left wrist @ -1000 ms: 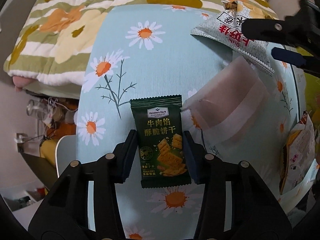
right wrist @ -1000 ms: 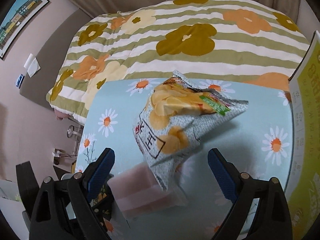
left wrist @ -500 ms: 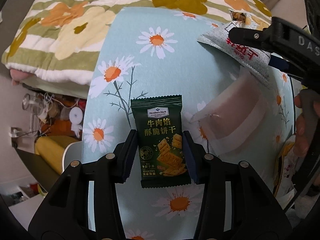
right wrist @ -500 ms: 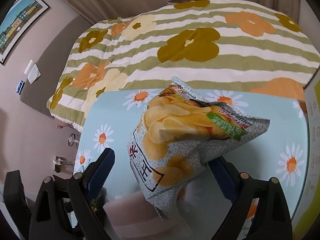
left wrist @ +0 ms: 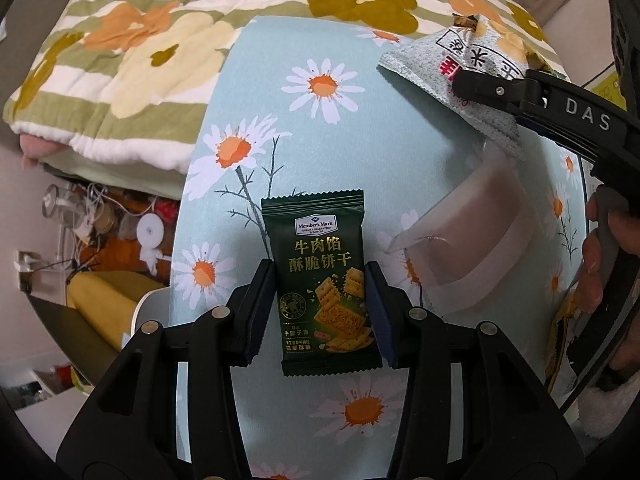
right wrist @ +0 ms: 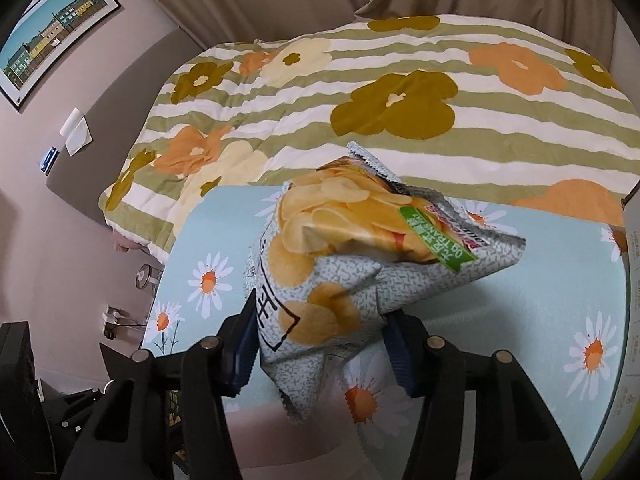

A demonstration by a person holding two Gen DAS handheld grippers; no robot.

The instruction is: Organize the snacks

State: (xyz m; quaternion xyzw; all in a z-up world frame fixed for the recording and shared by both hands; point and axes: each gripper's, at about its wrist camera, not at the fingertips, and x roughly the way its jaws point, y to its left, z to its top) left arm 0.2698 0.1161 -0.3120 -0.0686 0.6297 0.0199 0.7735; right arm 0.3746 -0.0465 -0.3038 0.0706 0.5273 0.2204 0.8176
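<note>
My left gripper (left wrist: 320,312) is shut on a dark green cracker packet (left wrist: 320,276), held upright above the daisy-print table (left wrist: 392,152). My right gripper (right wrist: 320,340) is shut on a grey potato chip bag (right wrist: 340,272), lifted off the table (right wrist: 560,280). The same chip bag (left wrist: 472,72) and the right gripper's arm show at the upper right of the left wrist view. A translucent pink container (left wrist: 476,240) sits on the table just right of the cracker packet.
A flowered striped quilt (right wrist: 360,92) on a bed lies beyond the table's far edge. A yellow-green box (right wrist: 634,320) stands at the table's right edge. Another snack pack (left wrist: 568,344) lies at the right. Clutter sits on the floor (left wrist: 100,224) to the left.
My right gripper has closed from wide open onto the chip bag and raised it. My left gripper has kept hold of the cracker packet and drifted slightly back and left.
</note>
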